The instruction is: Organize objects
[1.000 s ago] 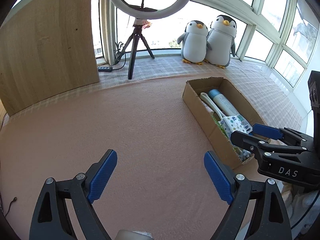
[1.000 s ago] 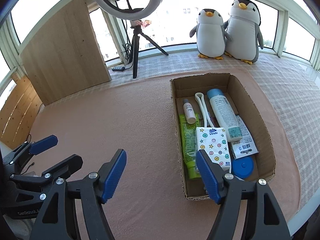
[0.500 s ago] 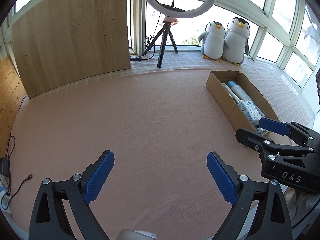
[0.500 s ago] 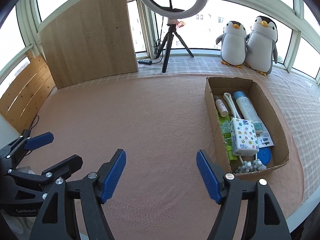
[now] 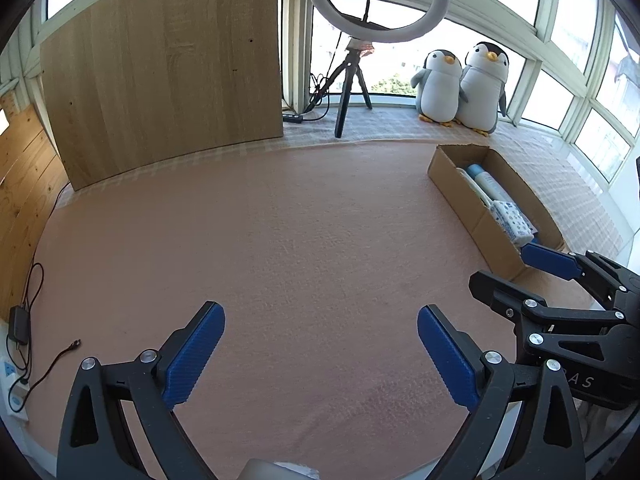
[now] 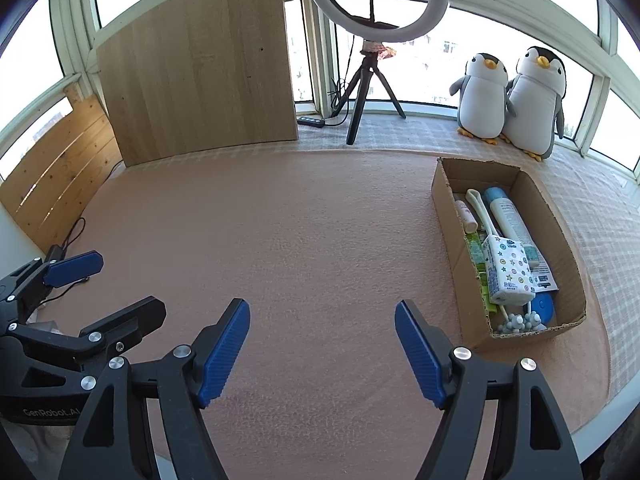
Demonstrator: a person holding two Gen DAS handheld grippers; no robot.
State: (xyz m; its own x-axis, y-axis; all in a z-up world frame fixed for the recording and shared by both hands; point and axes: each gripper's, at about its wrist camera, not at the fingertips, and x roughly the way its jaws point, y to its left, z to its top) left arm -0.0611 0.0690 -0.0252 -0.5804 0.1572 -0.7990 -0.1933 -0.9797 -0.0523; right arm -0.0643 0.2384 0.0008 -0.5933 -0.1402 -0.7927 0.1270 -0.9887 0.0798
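Left claw [image 5: 320, 352] wide open and empty, right claw [image 6: 322, 346] likewise

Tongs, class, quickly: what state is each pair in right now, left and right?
Left tongs: open, holding nothing.
Right tongs: open, holding nothing.

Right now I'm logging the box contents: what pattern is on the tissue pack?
The tissue pack is white with small coloured stars and dots, clearest in the right wrist view.

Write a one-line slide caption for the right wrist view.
Open right gripper above a pink mat; cardboard box holds a tissue pack and tubes.
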